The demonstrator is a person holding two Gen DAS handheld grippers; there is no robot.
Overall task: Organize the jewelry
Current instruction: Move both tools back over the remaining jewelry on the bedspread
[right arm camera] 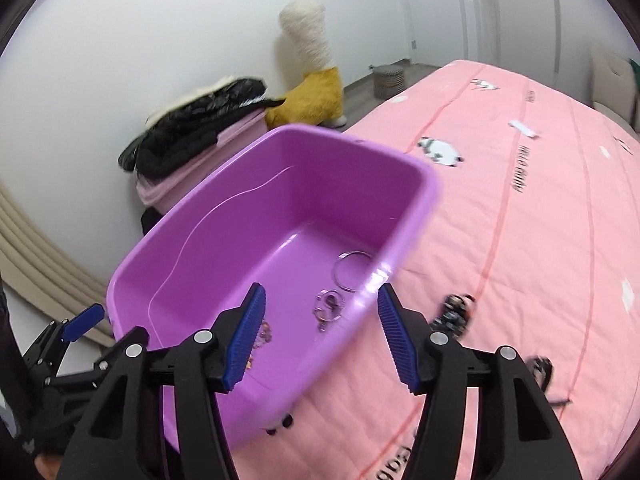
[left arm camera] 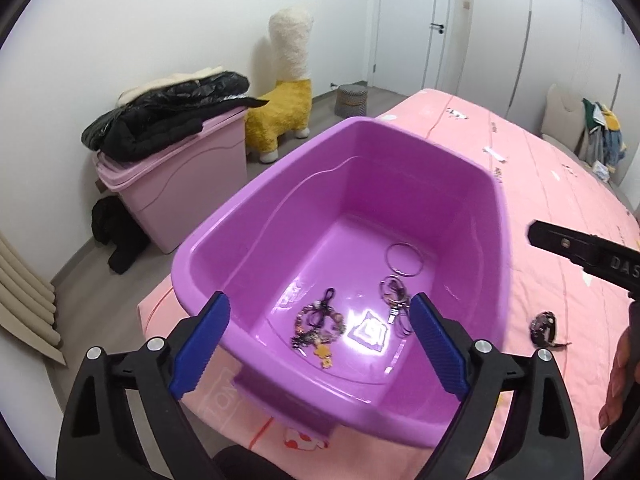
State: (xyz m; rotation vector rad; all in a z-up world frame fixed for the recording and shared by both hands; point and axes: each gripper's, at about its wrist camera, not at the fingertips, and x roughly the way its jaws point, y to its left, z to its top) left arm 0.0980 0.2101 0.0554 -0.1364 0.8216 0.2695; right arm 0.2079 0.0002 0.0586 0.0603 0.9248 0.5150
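A purple plastic tub point(left arm camera: 496, 208) stands on the pink bed point(left arm camera: 560, 184). Inside it lie a beaded bracelet with a yellow charm point(left arm camera: 318, 330), a keyring-like piece point(left arm camera: 396, 298) and thin silver hoops point(left arm camera: 404, 260). My left gripper point(left arm camera: 320, 344) is open and empty above the tub's near rim. My right gripper point(right arm camera: 320, 336) is open and empty over the tub's right edge point(right arm camera: 416, 208); the hoops point(right arm camera: 352, 266) and keyring piece point(right arm camera: 328, 308) show between its fingers. A dark beaded piece point(right arm camera: 454, 312) lies on the bed to the right of the tub, also in the left wrist view point(left arm camera: 542, 326).
A pink storage bin point(left arm camera: 176, 184) with a black jacket point(left arm camera: 168, 116) on top stands by the wall. A yellow and white plush alpaca point(left arm camera: 286, 92) is beside it. A small woven basket point(left arm camera: 351, 100) sits on the floor. Another small dark item point(right arm camera: 542, 370) lies on the bed, blurred.
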